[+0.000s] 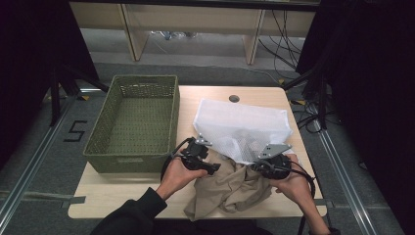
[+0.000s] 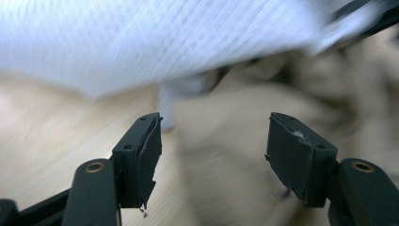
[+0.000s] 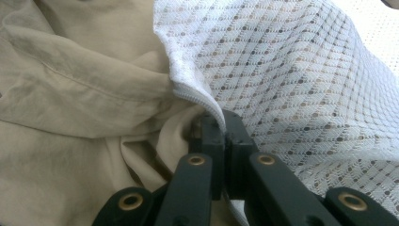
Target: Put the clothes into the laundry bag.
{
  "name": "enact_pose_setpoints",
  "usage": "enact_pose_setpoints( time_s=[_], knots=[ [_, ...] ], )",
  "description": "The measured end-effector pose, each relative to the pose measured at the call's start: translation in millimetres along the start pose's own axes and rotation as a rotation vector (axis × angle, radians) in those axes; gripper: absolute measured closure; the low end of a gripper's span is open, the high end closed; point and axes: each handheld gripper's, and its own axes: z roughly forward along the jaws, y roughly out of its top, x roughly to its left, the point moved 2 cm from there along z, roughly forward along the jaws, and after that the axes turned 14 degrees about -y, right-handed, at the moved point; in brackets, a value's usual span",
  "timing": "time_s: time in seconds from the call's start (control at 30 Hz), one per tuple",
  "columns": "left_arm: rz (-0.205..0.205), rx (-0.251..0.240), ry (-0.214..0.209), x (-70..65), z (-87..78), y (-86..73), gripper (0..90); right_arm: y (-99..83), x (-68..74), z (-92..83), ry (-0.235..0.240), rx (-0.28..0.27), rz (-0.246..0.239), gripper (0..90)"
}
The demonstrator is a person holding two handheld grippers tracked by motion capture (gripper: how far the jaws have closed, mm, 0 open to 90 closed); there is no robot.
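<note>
A white mesh laundry bag lies on the right half of the table, its mouth towards the person. A beige garment spills out of that mouth onto the table's near edge. My right gripper is at the bag's mouth on the right. In the right gripper view it is shut on the bag's hemmed rim, with the beige garment to its left. My left gripper is at the left side of the mouth. Its jaws stand open and empty, with the blurred bag and garment ahead.
A green woven basket with nothing in it takes up the left of the wooden table. A round cable hole sits at the table's far edge. Dark curtains and cables flank the table.
</note>
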Motion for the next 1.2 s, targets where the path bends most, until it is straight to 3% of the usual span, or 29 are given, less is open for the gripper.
enact_pose_setpoints(
  time_s=[0.03, 0.07, 0.1, 0.17, 0.2, 0.23, 0.27, 0.33, 0.4, 0.43, 0.47, 0.5, 0.6, 0.7, 0.8, 0.83, 0.9, 0.93, 1.03, 1.13, 1.2],
  knots=[
    [-0.003, 0.004, -0.016, 1.3, 5.4, -4.0, 40.6, -0.1, -0.2, 0.0, 0.001, 0.000, -0.003, 90.0],
    [0.040, 0.053, -0.057, 3.8, 7.8, -7.2, 48.6, 0.1, -0.8, -0.8, 0.010, 0.010, -0.006, 90.0],
    [0.053, 0.084, -0.079, 3.5, 11.2, -10.0, 59.5, -0.1, -0.1, 0.2, 0.004, 0.001, -0.001, 90.0],
    [0.027, 0.033, -0.109, -3.4, 21.2, -14.0, 80.3, 0.0, 0.4, -0.1, 0.002, 0.007, 0.013, 90.0],
    [0.092, 0.093, -0.096, -4.3, 19.8, -14.9, 85.4, 0.2, 0.7, 0.1, 0.004, 0.007, 0.013, 90.0],
    [0.104, 0.090, -0.093, -10.5, 22.2, -15.4, 89.7, 0.3, 0.6, 0.3, 0.004, 0.007, 0.011, 90.0],
    [0.089, 0.056, -0.114, -18.9, 27.1, -15.5, 89.8, 0.5, 0.4, 0.6, 0.001, 0.002, 0.002, 90.0],
    [0.103, 0.063, -0.146, -31.2, 31.7, -15.3, 89.8, 0.2, 2.2, 0.0, 0.003, 0.020, 0.018, 90.0],
    [0.083, 0.060, -0.183, -36.0, 37.6, -15.1, 89.8, 0.6, 2.1, 2.0, 0.006, 0.014, -0.004, 90.0],
    [0.074, 0.048, -0.188, -37.6, 41.7, -15.5, 89.8, 0.2, 3.3, 1.8, 0.001, 0.028, 0.004, 90.0],
    [0.089, 0.059, -0.187, -37.4, 43.6, -16.0, 89.9, 0.1, 4.1, 2.4, -0.001, 0.033, 0.003, 90.0],
    [0.086, 0.053, -0.193, -38.5, 45.1, -16.2, 89.8, 0.3, 3.5, 3.7, -0.004, 0.022, -0.016, 90.0],
    [0.069, 0.010, -0.191, -37.2, 37.4, -12.0, 88.3, 0.3, 2.4, 5.0, -0.001, 0.009, -0.028, 90.0],
    [0.066, -0.071, -0.134, -26.3, 18.2, 0.3, 79.0, 0.1, 2.0, 4.7, 0.005, 0.017, -0.029, 90.0],
    [0.073, -0.054, -0.015, -8.6, 5.1, 7.0, 67.3, 0.2, 1.8, 4.4, 0.014, 0.023, -0.028, 90.0],
    [0.074, -0.018, 0.020, -2.2, 4.8, 6.9, 66.7, 0.2, 2.3, 5.1, 0.006, 0.015, -0.024, 90.0],
    [0.051, 0.007, 0.082, 9.2, 13.6, 4.8, 63.6, 0.4, 1.9, 4.3, 0.013, 0.025, -0.028, 90.0],
    [0.054, 0.033, 0.093, 14.0, 18.9, 4.0, 63.3, 0.5, 2.3, 4.5, 0.009, 0.022, -0.025, 90.0],
    [0.041, 0.050, 0.110, 21.9, 38.0, 3.9, 58.4, 0.6, 1.5, 4.9, 0.002, 0.008, -0.035, 90.0],
    [0.028, 0.086, 0.094, 25.9, 53.5, 6.7, 52.9, -0.4, 2.5, 3.4, 0.005, 0.027, -0.001, 90.0],
    [0.003, 0.080, 0.084, 30.7, 61.6, 8.4, 48.7, -0.8, 2.8, 2.2, -0.002, 0.035, 0.005, 90.0]
  ],
)
